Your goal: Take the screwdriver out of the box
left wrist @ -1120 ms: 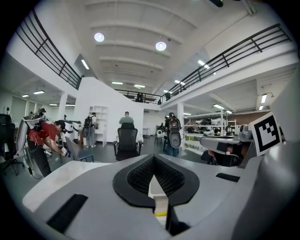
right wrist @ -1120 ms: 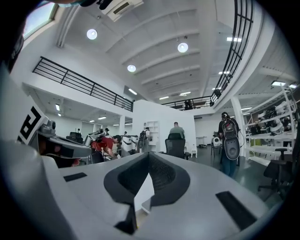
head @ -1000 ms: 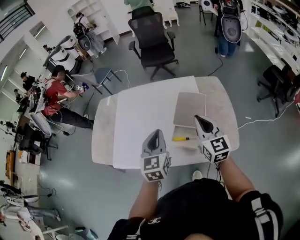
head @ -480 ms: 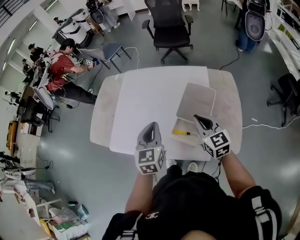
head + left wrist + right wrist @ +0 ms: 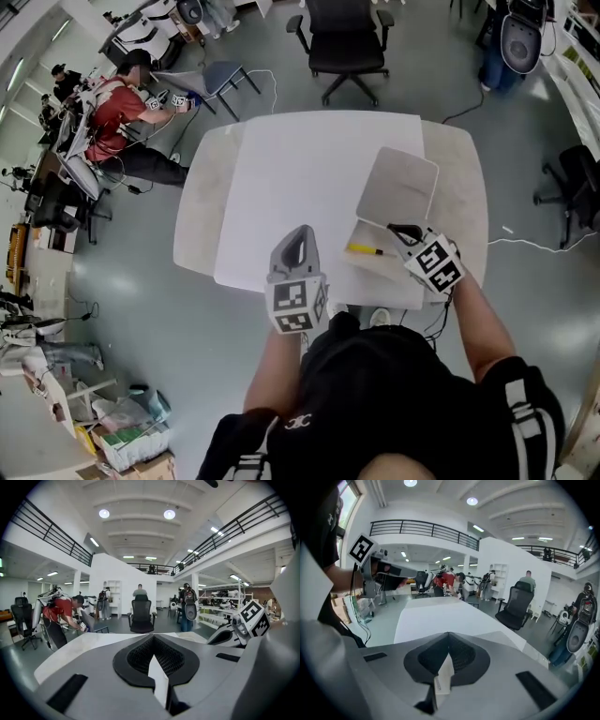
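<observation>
**A:** What's the biggest thing in the head view?

**B:** A white table (image 5: 281, 178), with an office chair (image 5: 342, 37) past its edge at 12 o'clock.

**A:** And the box?

**B:** The box (image 5: 401, 184) sits at the table's 4 o'clock corner with its lid flung back.

**A:** The grippers?

**B:** The left gripper (image 5: 298, 236) is over the table's 6 o'clock edge, well apart from the box. Its jaws are pressed together on nothing. The right gripper (image 5: 405, 232) is over the box, and its jaws are also pressed together and empty.

**A:** Where's the screwdriver?

**B:** The screwdriver (image 5: 364, 249), yellow-handled, lies flat in the box's tray. It is at 8 o'clock from the right gripper's tip, near it but not touched.
</observation>
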